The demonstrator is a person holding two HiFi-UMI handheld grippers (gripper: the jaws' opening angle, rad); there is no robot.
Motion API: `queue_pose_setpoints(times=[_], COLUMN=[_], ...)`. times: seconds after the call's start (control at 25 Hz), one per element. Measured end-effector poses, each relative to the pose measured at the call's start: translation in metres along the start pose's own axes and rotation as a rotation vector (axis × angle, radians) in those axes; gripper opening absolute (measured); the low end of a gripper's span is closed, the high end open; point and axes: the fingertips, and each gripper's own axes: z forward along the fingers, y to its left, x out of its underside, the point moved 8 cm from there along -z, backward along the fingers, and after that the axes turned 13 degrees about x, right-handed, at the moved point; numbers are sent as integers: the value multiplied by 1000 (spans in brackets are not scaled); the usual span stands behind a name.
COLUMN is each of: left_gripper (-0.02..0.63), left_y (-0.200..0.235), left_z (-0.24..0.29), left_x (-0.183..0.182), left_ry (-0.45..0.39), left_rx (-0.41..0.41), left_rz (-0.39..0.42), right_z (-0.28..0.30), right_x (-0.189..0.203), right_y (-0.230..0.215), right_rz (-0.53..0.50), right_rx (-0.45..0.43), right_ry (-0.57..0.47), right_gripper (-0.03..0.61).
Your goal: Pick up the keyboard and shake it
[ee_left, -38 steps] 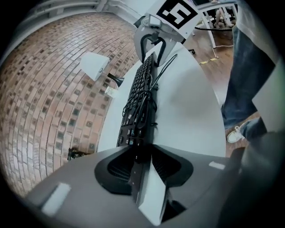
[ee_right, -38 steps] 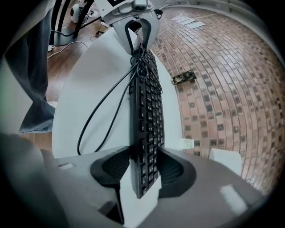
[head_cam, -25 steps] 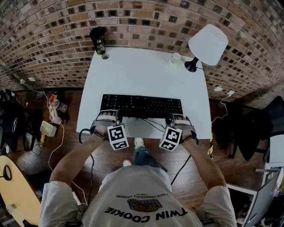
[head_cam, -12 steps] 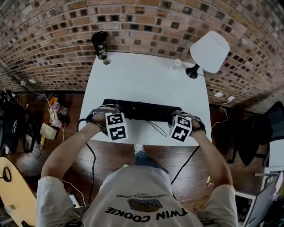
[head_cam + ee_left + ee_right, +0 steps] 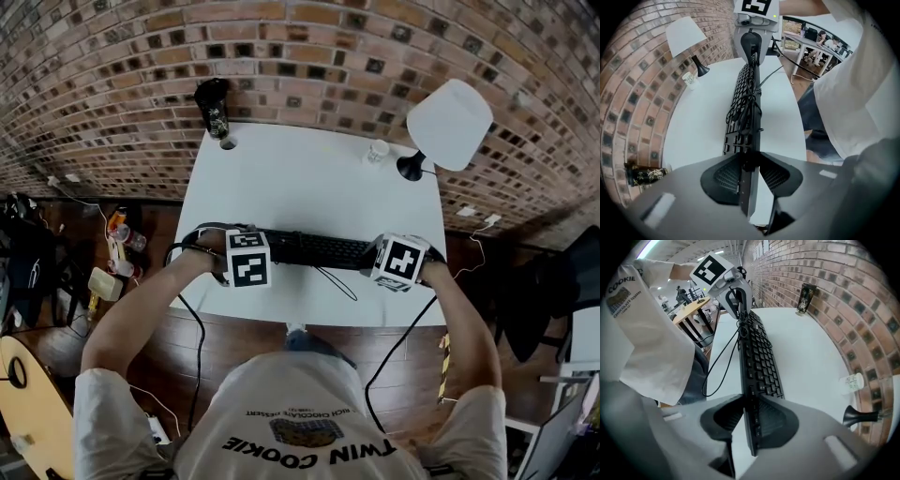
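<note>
Keyboard in hand: the long black computer keyboard (image 5: 314, 248) hangs over the near half of the plain white table (image 5: 309, 178). From the head view I judge it clear of the top, tipped up on one long edge. Its long axis runs straight across in front of me, from one gripper to the other. The key face looks away toward the red-brown brick wall (image 5: 281, 47), and the flat underside faces my chest. My left gripper (image 5: 745, 172) is clamped on the left end, both dark ribbed pads pressing the thin body. My right gripper (image 5: 749, 420) has the right end between its jaws, which have just been closing tighter, and the pads sit against it. A thin black cable (image 5: 750, 101) is bunched against the keyboard and trails down on my side. So the pick-up reads as done to me, and the shake is the step ahead. That calls for both hands moving together in short strokes, with no twist between the ends and a firm grip, since I'm pinching only a thin body. I'd keep it above the table, well short of the white-shaded desk lamp (image 5: 448, 112) at the back right, and leave slack in that cable.
</note>
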Motion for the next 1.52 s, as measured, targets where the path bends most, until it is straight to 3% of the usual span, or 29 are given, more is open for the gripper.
queue_pose_setpoints(times=[0.4, 0.64, 0.88, 1.24, 1.52], left_gripper=[123, 123, 121, 114, 107], left_y=[38, 57, 78, 106, 133], left_z=[-24, -28, -37, -42, -44], left_x=[-2, 0, 0, -3, -3], left_ry=[-16, -5, -34, -27, 1], left_rx=[144, 252, 309, 315, 286], left_rz=[0, -57, -88, -90, -82], right_z=[-6, -4, -2, 5, 10], right_x=[-3, -5, -7, -9, -17], right_y=[-43, -66, -93, -131, -159], right_rz=[95, 104, 136, 184, 159], right_rx=[-165, -264, -368, -506, -510], right_ry=[3, 15, 12, 4, 16], right_gripper=[89, 89, 91, 92, 80])
